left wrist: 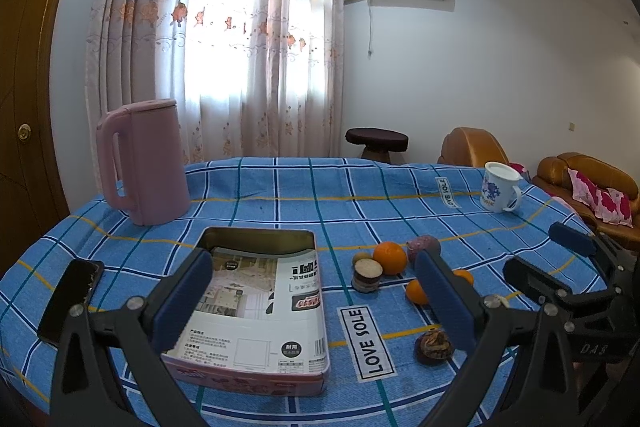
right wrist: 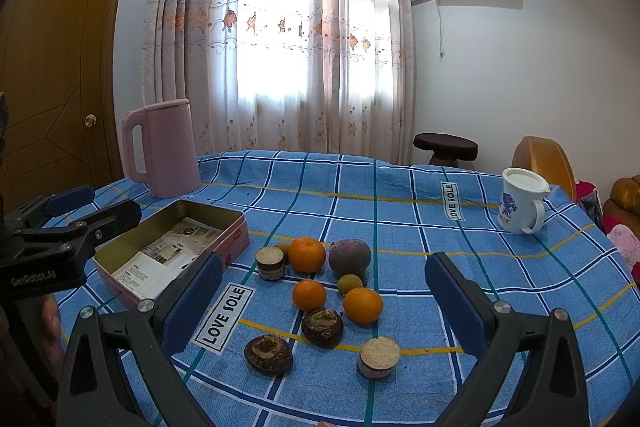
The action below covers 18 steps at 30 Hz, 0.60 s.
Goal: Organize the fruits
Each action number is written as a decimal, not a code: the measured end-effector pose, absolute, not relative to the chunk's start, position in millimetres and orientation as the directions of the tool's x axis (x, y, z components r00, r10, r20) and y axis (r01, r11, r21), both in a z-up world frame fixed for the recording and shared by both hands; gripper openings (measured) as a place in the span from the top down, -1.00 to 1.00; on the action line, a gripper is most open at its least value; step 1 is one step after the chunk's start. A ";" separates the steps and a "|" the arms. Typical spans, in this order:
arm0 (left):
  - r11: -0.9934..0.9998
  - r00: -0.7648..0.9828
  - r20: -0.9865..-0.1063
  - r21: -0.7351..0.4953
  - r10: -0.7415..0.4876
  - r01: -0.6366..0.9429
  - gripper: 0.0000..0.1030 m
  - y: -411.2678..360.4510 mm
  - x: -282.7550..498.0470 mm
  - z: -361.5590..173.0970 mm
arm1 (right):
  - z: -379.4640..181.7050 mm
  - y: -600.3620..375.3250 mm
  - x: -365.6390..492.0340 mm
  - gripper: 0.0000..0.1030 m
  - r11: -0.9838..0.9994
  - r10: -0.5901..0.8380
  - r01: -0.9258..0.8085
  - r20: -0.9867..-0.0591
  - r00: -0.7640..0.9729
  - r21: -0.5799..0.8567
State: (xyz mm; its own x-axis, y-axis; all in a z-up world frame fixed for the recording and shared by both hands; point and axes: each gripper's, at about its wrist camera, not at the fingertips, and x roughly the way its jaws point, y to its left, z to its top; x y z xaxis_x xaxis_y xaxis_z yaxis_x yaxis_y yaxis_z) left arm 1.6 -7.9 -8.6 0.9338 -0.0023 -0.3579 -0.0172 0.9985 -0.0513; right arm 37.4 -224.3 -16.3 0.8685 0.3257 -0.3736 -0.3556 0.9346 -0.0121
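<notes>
Both the left gripper (left wrist: pixel 316 303) and right gripper (right wrist: pixel 324 301) hang wide apart, holding nothing. The fruits (right wrist: pixel 307 254) lie loose on the counter (right wrist: pixel 400 187), right of the open tin (right wrist: pixel 236 227) (paper-lined). Best take the nearest orange (right wrist: pixel 309 295) squarely; close-packed neighbours may roll. The kettle (right wrist: pixel 160 147) stands behind the tin, clear.

Between our right gripper (right wrist: pixel 324 301)'s wide-spread fingers (right wrist: pixel 192 303) we see the fruit cluster on the blue checked tabletop (right wrist: pixel 400 195): three oranges (right wrist: pixel 307 254), a purple passion fruit (right wrist: pixel 349 258), two dark brown fruits (right wrist: pixel 322 327) and two cut cylinders (right wrist: pixel 380 357). Beyond the left finger lies an open pink tin (right wrist: pixel 236 239) lined with a printed sheet, with the left gripper (right wrist: pixel 92 205) beside it. Farther off stand a pink kettle (right wrist: pixel 164 147) and, past the right finger, a white mug (right wrist: pixel 520 201).
</notes>
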 end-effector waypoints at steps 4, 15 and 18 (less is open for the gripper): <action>0.999 0.933 -0.359 -0.052 -0.003 -0.017 -1.00 -7.4 1.9 -9.3 | -17.3 -223.8 37.0 -0.98 0.934 0.325 -0.356 -0.377 0.867 -0.015; 0.998 0.933 -0.359 -0.053 -0.004 -0.016 -1.00 -6.7 2.0 -9.0 | -17.4 -223.7 36.6 -0.98 0.934 0.325 -0.356 -0.379 0.866 -0.014; 0.998 0.933 -0.359 -0.053 -0.004 -0.017 -1.00 -6.6 2.0 -9.1 | -17.2 -223.8 37.3 -0.98 0.934 0.325 -0.356 -0.380 0.866 -0.014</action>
State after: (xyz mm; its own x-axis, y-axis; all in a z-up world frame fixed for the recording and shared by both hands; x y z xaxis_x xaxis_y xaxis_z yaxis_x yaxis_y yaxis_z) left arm 2.0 -6.6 -9.1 0.9333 -0.0037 -0.3590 -0.0166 0.9984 -0.0534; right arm 37.3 -223.8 -17.2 0.8663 0.3246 -0.3798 -0.3562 0.9343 -0.0140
